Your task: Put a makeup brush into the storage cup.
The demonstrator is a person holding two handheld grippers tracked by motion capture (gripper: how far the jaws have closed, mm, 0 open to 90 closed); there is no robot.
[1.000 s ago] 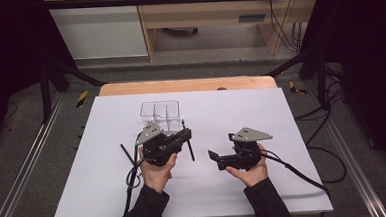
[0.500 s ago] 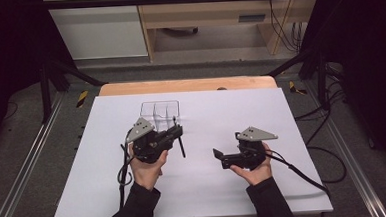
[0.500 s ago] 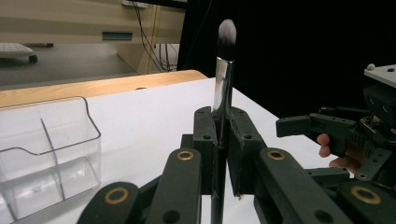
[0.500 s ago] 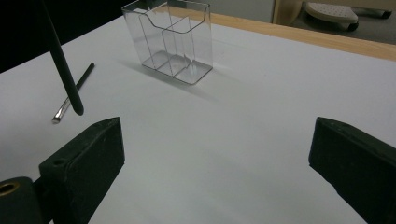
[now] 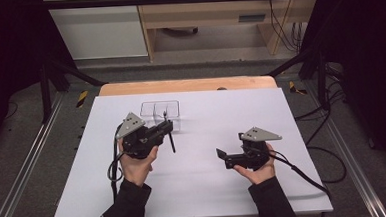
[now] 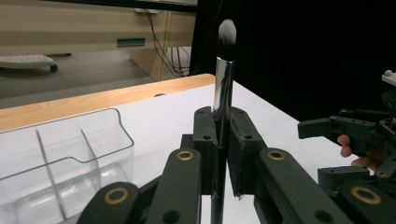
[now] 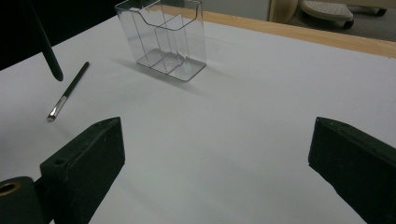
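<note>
From the high view, the left gripper is clamped on a makeup brush, whose dark handle hangs down over the white table. Just behind it stands a clear plastic organizer with upright dividers, near the far edge of the table. The right gripper hovers well apart on the other side, its jaws spread with nothing between them, and a cable trails from it toward the table's corner. Beyond the table lie a grey floor and a wooden cabinet.

In the left gripper view, the jaws press together on the brush's shiny metal neck, and the pale bristle tip stands upright above them. The organizer sits close by on the left, and the right gripper shows off to the right.

In the right gripper view, the wide-apart jaws frame bare table. The organizer stands ahead, a second brush lies flat on the table to its left, and the held brush's handle tip hangs above that one.
</note>
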